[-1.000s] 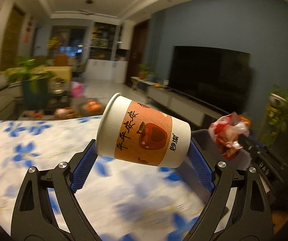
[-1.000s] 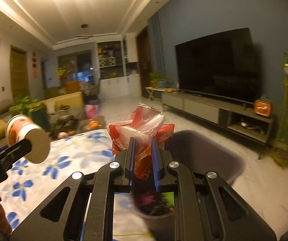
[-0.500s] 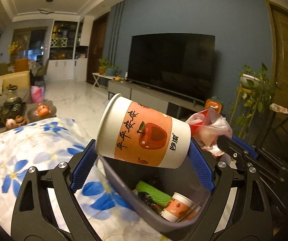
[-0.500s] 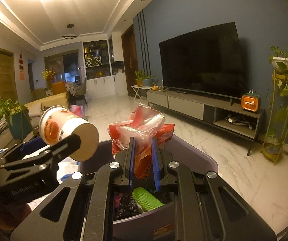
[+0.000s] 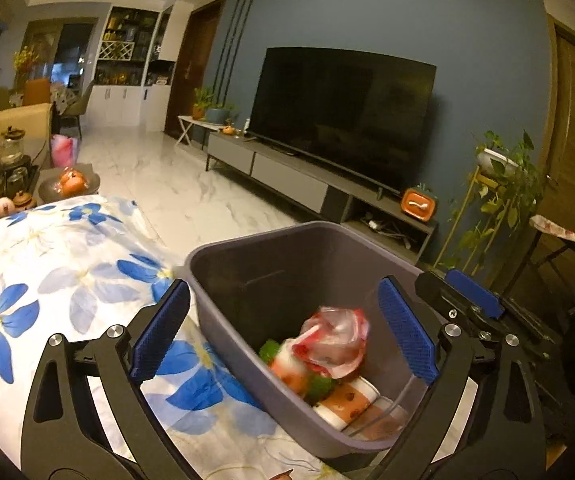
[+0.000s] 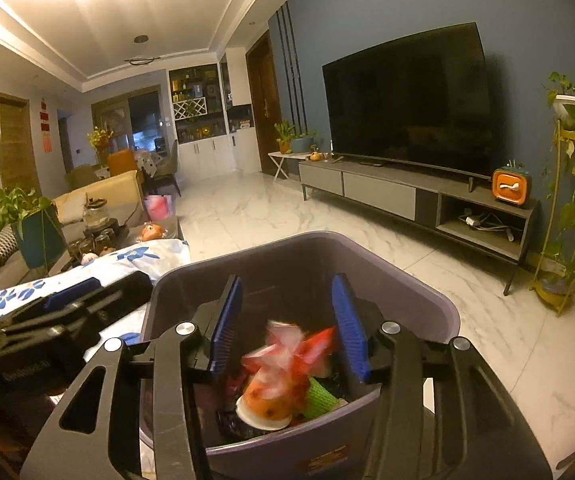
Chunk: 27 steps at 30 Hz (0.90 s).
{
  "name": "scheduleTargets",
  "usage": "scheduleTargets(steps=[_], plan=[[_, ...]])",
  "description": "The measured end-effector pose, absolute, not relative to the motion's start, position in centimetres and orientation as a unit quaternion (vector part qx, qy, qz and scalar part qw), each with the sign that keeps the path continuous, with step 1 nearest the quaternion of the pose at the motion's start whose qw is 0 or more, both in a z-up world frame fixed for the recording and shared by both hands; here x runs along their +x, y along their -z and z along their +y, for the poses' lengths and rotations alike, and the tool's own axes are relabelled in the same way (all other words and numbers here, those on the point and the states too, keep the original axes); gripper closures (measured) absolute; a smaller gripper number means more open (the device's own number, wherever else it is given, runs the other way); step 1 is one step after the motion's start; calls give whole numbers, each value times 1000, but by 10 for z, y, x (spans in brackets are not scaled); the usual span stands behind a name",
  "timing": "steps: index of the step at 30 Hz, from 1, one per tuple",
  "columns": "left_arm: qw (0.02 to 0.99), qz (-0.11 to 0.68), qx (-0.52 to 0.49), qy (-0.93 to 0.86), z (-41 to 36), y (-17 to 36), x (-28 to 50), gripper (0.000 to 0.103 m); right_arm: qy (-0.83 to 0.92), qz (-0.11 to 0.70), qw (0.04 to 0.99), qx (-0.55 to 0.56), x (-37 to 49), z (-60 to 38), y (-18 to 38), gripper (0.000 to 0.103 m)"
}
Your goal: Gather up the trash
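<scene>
**Both loads dropping into the bin**

While our two tools hang over the grey bin (image 5: 247, 264), the risk we see lies at its edges. On the left, the bin sits at the end of the floral tablecloth (image 5: 47, 264), and the left wrist view does not show how much of its base the table carries; a knock from either tool as we pull away could, we judge, tip it toward the marble floor (image 6: 287, 216). Inside, the heap is already high: a green mesh sleeve (image 6: 319, 398), a paper cup lying on its side (image 5: 345, 402), and more beneath. Anything landing on that pile could bounce or roll toward the rim.

Our left gripper (image 5: 283, 334) is spread wide, blue pads well apart, touching nothing; an orange-printed paper cup (image 5: 287, 368), blurred, is inside the bin below it. In the middle, the red-and-white plastic bag (image 5: 335, 340) is also within the walls, above the pile. Our right gripper (image 6: 287, 324) is likewise released, its pads apart with the blurred bag (image 6: 291, 350) loose between and below them, gripped by neither.
</scene>
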<state>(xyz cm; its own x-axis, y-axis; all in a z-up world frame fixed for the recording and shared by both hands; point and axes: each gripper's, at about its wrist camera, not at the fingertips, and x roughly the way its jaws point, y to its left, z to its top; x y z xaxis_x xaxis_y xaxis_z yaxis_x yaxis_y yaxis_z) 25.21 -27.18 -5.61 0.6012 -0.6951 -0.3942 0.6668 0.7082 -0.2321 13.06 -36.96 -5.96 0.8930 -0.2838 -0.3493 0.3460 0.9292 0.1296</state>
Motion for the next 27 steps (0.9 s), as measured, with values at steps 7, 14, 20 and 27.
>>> scheduleTargets(steps=[7, 14, 20, 27], plan=[[926, 216, -15, 308, -232, 46, 232, 9, 174, 156, 969, 76, 117, -353, 54, 23], [955, 214, 11, 203, -164, 40, 197, 6, 148, 146, 977, 53, 97, -311, 46, 5], [971, 210, 21, 111, -110, 35, 157, 6, 109, 158, 980, 45, 80, -267, 38, 5], [975, 215, 1, 58, -55, 30, 112, 6, 72, 150, 986, 16, 48, -221, 29, 5]])
